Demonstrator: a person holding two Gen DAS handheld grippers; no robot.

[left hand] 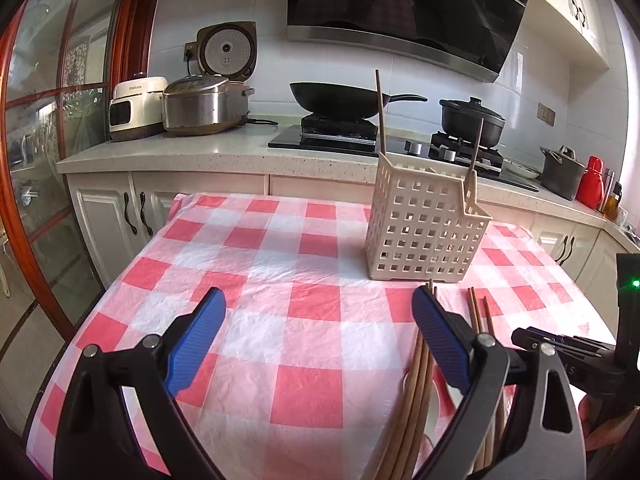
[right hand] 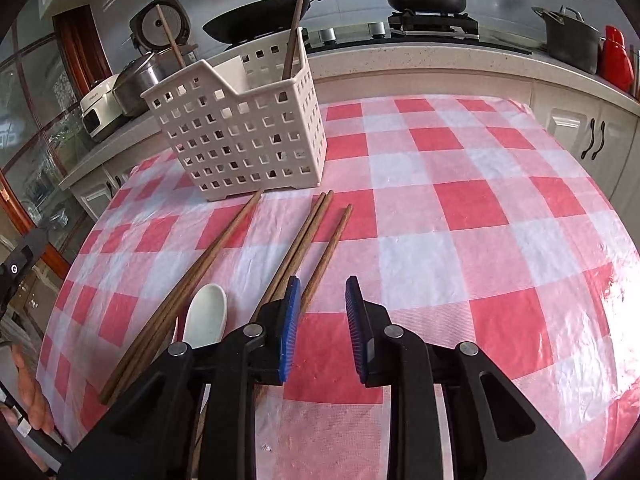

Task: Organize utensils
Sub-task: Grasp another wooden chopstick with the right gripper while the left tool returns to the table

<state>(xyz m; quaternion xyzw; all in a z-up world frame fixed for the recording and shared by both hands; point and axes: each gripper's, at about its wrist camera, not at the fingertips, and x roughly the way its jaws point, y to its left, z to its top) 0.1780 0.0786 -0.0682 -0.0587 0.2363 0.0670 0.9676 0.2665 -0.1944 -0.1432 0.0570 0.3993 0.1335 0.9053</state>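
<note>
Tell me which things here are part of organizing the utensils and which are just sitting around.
For the job:
utensil basket
two chopsticks standing in it
loose chopsticks on the cloth
white spoon

Just lying about:
wok
black lidded pot
rice cooker
red bottle

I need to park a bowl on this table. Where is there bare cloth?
The checked cloth is bare to the right of the basket and the right gripper, and left of the basket in the left wrist view. In front of the basket it is crowded: loose chopsticks and a white spoon.
</note>
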